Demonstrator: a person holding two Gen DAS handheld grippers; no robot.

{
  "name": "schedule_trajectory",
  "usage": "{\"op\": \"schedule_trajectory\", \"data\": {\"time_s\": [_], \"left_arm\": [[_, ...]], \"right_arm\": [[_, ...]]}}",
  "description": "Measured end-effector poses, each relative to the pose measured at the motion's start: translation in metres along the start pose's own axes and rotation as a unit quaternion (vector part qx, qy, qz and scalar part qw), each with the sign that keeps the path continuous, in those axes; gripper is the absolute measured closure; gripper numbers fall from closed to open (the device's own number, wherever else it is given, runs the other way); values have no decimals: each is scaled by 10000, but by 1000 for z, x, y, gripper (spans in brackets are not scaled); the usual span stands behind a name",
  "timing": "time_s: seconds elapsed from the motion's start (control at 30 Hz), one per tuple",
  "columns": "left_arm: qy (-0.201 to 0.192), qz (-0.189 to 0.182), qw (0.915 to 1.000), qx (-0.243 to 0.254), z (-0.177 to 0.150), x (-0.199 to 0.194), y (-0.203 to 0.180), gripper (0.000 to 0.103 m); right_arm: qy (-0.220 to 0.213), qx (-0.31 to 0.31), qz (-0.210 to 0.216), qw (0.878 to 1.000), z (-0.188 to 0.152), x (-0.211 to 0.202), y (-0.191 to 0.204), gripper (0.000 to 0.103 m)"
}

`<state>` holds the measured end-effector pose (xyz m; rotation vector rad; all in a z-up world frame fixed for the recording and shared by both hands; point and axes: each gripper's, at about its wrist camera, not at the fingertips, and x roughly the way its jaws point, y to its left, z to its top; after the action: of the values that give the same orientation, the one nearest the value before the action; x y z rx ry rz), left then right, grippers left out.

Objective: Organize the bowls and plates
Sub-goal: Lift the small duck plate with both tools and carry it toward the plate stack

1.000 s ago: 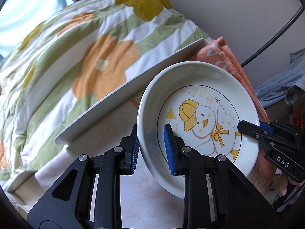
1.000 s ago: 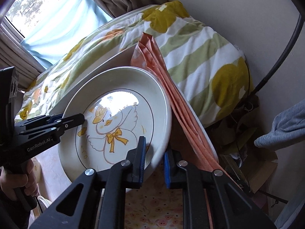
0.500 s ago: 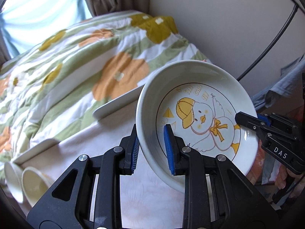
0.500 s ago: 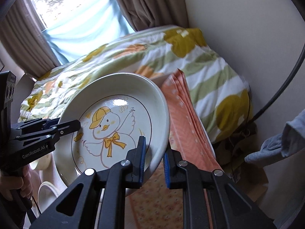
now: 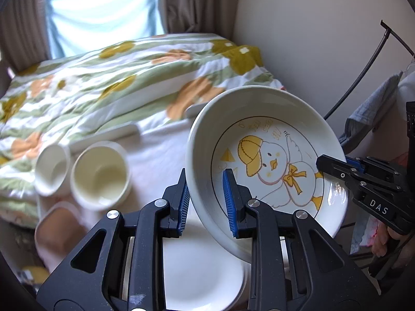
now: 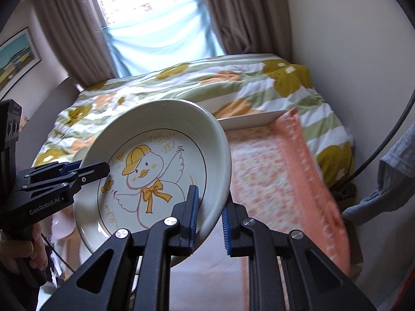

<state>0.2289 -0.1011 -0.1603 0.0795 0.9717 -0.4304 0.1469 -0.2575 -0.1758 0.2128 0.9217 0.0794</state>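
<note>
Two tongs, left and right, each clenched on opposite rims of the deep white glazed ceramic plate with a yellow duck print, held tilted above a plain white plate: rigid, slippery, breakable, best gripped at the rim

Left gripper clamps duck plate rim; right gripper grips opposite.

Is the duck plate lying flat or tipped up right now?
Tipped up: the duck plate faces the cameras, rim clamped by left gripper and right gripper.
</note>
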Motion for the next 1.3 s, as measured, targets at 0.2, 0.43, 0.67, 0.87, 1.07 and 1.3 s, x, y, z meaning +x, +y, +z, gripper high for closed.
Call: {"op": "schedule_trajectory", "data": {"time_s": [0.2, 0.43, 0.67, 0.87, 1.07, 1.3], "left_arm": [[125, 160, 9989, -426, -62, -28, 30, 81], [417, 461, 9929, -1017, -116, -25, 51, 81], [652, 492, 9843, -1565, -154, -2, 64, 81], [778, 572, 9812, -1671, -168, 18, 65, 81], [832, 608, 9783, -1795, -174, 29, 72, 81], [803, 742, 9806, -1627, -170, 33, 71, 81]], "right_arm": [[253, -271, 200, 9991, -35, 4, 42, 88], [591, -816, 489, 9937, -60, 32, 68, 88], [946, -1475, 506, 9832, -80, 62, 84, 88], [1080, -1737, 498, 9776, -84, 83, 87, 88], [1115, -1918, 500, 9738, -87, 94, 91, 88], [1062, -1963, 524, 9734, -88, 96, 93, 88]]}}
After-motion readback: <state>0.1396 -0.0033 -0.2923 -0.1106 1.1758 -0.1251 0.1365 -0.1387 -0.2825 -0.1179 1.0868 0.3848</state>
